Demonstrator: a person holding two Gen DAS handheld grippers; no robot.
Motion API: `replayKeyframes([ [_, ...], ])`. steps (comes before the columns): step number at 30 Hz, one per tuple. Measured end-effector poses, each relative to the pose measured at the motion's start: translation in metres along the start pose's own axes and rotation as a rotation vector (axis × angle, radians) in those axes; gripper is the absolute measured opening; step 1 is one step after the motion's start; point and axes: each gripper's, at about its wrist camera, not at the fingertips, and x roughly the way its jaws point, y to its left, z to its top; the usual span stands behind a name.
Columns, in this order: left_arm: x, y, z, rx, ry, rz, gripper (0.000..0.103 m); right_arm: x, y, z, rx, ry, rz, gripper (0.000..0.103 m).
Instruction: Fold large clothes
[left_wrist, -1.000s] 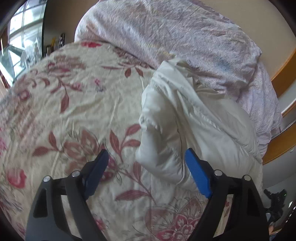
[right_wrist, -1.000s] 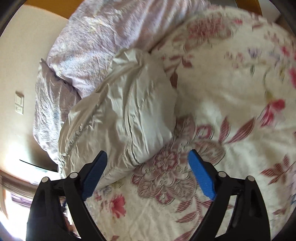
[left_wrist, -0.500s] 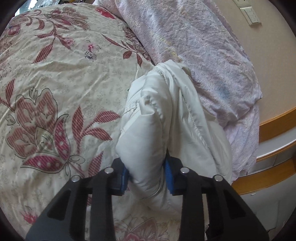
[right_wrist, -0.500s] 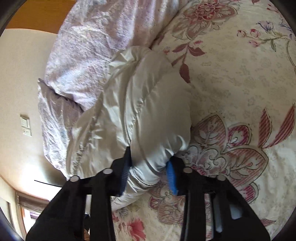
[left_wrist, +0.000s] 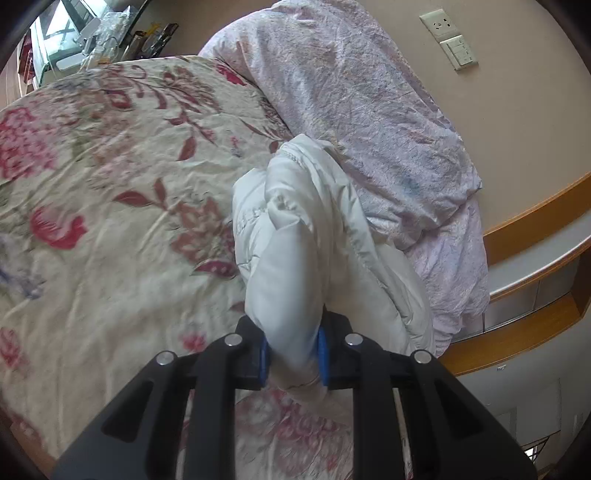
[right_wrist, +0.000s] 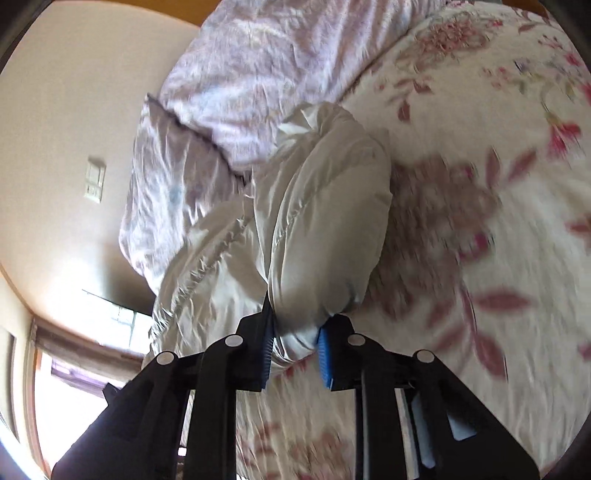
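Both black grippers with blue pads, left (left_wrist: 291, 356) and right (right_wrist: 295, 354), are clamped on bunched ends of the puffy white quilted jacket (left_wrist: 314, 240). It lies along the floral bedspread (left_wrist: 110, 206), at the edge touching the crumpled lilac duvet (left_wrist: 369, 110).

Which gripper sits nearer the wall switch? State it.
Cannot tell: the left gripper and right gripper both clamp the white jacket, with the wall switch far beyond the pillow.
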Motion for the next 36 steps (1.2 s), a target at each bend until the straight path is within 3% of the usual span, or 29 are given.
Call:
replayKeyframes([
  [4,-0.022,0.027,-0.026,-0.030,0.022,0.017,0.022,-0.011,-0.003,-0.036,-0.067,0.020,-0.084,0.025],
  [8,-0.027,0.034,-0.037,-0.005,0.010,0.035,0.031,-0.026,0.010,-0.044,-0.157,-0.033,-0.241,0.051],
  [11,-0.030,0.033,-0.040,0.025,-0.010,0.055,0.048,-0.042,0.026,-0.043,-0.232,-0.152,-0.381,0.064],
  [12,-0.031,0.032,-0.041,0.041,-0.019,0.066,0.056,-0.049,0.032,-0.041,-0.252,-0.196,-0.412,0.064],
  [14,-0.033,0.028,-0.042,0.074,-0.044,0.102,0.065,-0.049,0.045,-0.037,-0.279,-0.227,-0.409,0.064],
  [21,-0.044,0.021,-0.047,0.140,-0.100,0.119,0.084,0.014,0.123,-0.030,-0.492,-0.157,-0.304,0.063],
  [26,-0.043,0.024,-0.051,0.123,-0.081,0.081,0.086,0.057,0.157,-0.044,-0.595,-0.116,-0.298,0.053],
  [32,-0.030,0.023,-0.056,0.128,-0.048,0.059,0.087,0.073,0.168,-0.065,-0.639,-0.115,-0.303,0.053],
  [36,-0.018,0.022,-0.055,0.108,-0.036,0.051,0.087,0.087,0.167,-0.073,-0.650,-0.089,-0.352,0.054],
])
